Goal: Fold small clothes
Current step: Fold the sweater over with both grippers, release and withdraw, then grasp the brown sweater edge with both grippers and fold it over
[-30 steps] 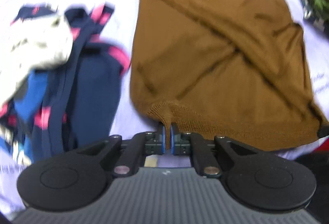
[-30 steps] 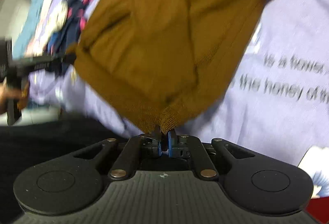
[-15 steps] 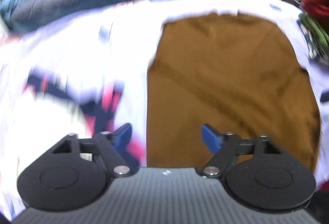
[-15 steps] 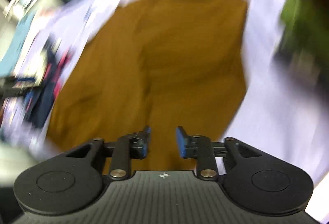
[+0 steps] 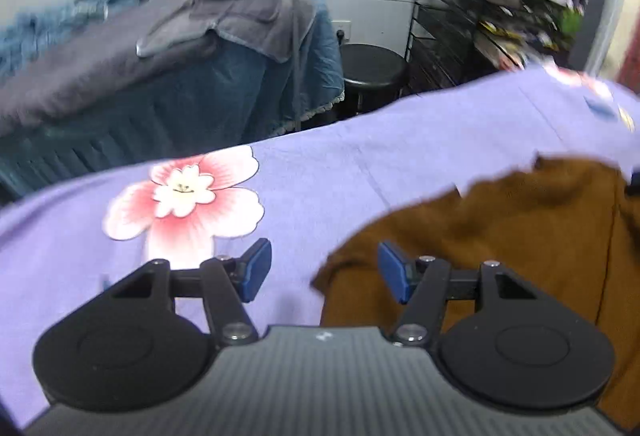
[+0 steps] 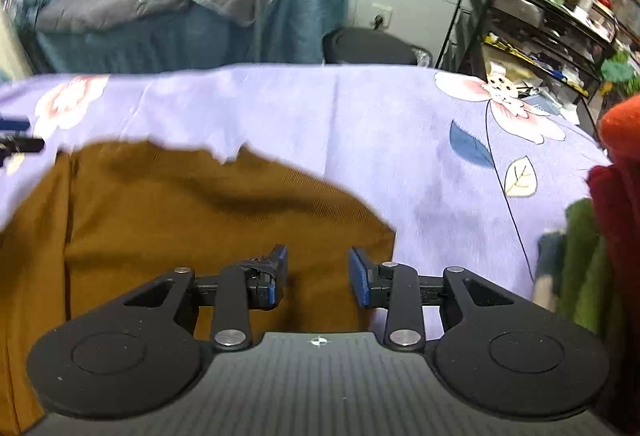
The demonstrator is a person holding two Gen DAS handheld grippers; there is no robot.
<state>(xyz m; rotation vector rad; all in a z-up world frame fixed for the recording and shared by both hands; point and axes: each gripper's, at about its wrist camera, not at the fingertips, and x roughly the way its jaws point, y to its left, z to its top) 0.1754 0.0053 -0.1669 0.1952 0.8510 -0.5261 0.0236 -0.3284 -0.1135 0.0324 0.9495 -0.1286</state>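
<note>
let go of the brown garment (image 5: 520, 236) since a second before, left gripper (image 5: 324, 268) jaws just narrowed yet empty, right gripper (image 6: 318, 272) parted, empty, garment flat on lilac sheet (image 6: 360, 124), far edge seemingly ragged, bare sheet beyond

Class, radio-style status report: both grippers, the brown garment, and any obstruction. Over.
Left gripper open, empty, jaws narrowing after release. Right gripper open, empty. Brown garment lying on the purple floral sheet, released. Nothing in the way. Over.
</note>
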